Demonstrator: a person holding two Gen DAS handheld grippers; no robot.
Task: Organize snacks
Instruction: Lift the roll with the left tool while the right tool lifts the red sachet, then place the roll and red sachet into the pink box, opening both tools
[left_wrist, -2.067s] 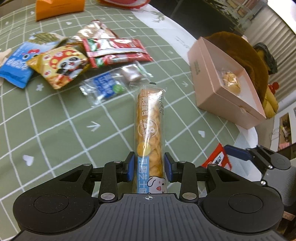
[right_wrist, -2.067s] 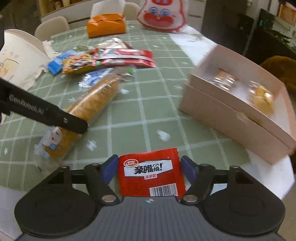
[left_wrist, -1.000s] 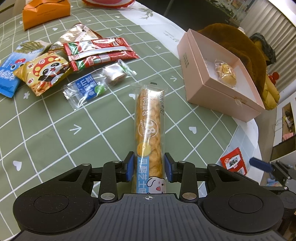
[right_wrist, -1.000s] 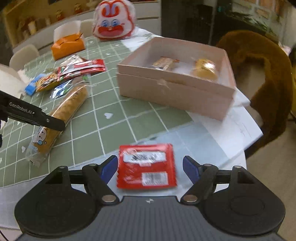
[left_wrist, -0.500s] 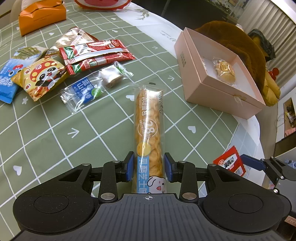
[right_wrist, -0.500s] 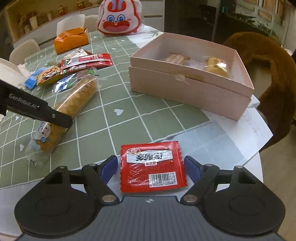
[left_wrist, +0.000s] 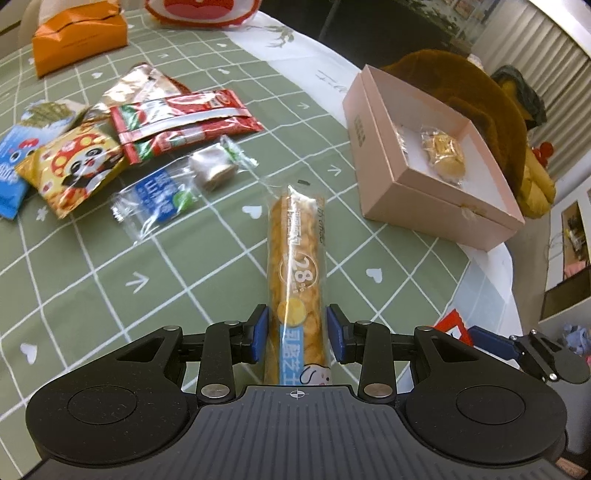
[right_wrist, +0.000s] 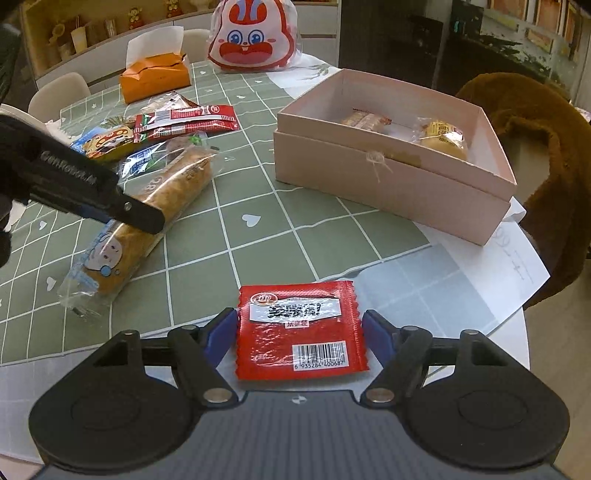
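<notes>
Nearest the desk's (right_wrist: 258, 236) rounded front edge, the red sachet (right_wrist: 301, 330) sits between the fingers of the right gripper (right_wrist: 300, 334), which stand wide; its left side reaches the left pad, while a gap shows on the right, so whether it is truly pinched cannot be told. In the left wrist view only a red corner of this sachet shows beside the gripper body. The left gripper (left_wrist: 297, 334) has its fingers narrowed on the tail end of the long bread stick pack (left_wrist: 297, 258), pads against both sides; the pack's near end is cut off behind the gripper body, and from the right wrist view it slopes with its far end up. Bare green checked cloth lies between the pack and the open pink box (right_wrist: 391, 177), which stands near the desk's right edge on a white sheet, holding two wrapped snacks whose print is too small to read. Farther left, a cluster of snack packets (left_wrist: 147, 147) overlaps in a heap. Beyond stand an orange tissue box (right_wrist: 155, 77) and a rabbit-face bag (right_wrist: 253, 37).
</notes>
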